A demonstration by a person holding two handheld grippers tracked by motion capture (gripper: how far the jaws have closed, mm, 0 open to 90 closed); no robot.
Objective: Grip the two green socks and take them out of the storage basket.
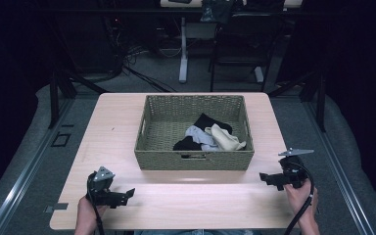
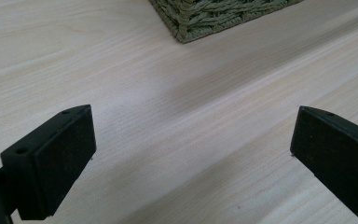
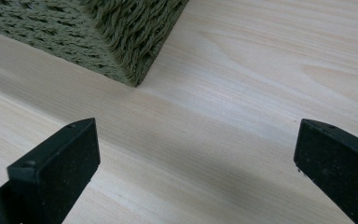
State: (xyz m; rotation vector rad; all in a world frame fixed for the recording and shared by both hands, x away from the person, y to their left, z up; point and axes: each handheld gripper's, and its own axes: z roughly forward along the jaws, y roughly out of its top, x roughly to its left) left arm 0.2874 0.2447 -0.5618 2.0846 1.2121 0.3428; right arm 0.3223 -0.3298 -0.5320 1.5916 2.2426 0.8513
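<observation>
Left gripper (image 1: pixel 127 194) and right gripper (image 1: pixel 266 177) low over table (image 1: pixel 191 205), jaws wide apart, empty. Beyond: woven basket (image 1: pixel 194 160) holding socks (image 1: pixel 209 137), heaped right of centre. Soft, light, floppy, likely; best pinched at a raised fold.

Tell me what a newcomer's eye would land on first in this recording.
The woven basket at the middle of the light wooden table, with a heap of black, pale blue and cream socks in its near right part. Then the left gripper and right gripper, both open, at the near corners.
</observation>
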